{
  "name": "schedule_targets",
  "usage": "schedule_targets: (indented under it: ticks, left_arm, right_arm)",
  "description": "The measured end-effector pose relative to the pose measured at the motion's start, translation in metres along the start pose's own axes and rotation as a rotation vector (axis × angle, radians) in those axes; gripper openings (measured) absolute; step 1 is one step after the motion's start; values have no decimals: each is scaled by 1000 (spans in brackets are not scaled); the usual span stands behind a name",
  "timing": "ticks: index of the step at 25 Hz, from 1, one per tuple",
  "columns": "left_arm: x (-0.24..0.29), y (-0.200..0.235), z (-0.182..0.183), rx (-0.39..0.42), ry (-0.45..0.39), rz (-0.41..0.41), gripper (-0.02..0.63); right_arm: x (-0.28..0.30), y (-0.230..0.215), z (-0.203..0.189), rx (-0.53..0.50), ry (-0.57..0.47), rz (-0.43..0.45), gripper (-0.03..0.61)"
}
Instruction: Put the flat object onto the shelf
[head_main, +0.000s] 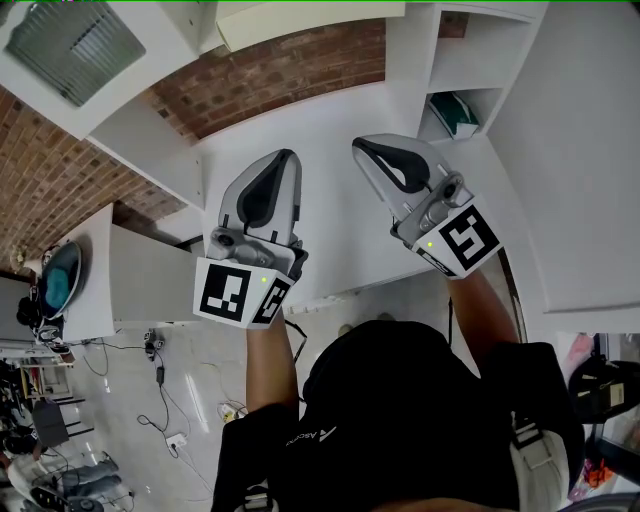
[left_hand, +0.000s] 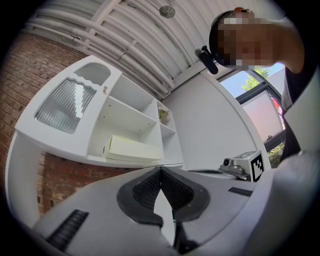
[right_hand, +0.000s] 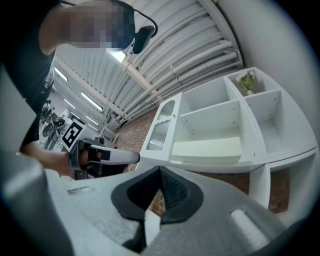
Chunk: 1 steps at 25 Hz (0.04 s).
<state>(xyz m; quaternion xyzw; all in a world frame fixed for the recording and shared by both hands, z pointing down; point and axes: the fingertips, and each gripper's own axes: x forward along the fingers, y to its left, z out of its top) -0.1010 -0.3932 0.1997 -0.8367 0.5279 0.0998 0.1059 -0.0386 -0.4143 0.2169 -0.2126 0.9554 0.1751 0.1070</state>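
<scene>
Shelf (right_hand: 280, 125) with flat object (right_hand: 207, 149), beyond fingers (right_hand: 173, 192)

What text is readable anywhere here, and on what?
White print on the black shirt: too small and creased to read.
Left cube and right cube: black-and-white square markers only, no letters.
Pale box on the shelf: no print visible.
Nothing else is legible.
</scene>
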Motion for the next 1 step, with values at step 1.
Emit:
schedule_targets:
  ticks: [1]
  left_arm:
    - [0,0,0,-1,-1,1,-2]
  right_arm:
    - [0,0,0,0,0,1,-2]
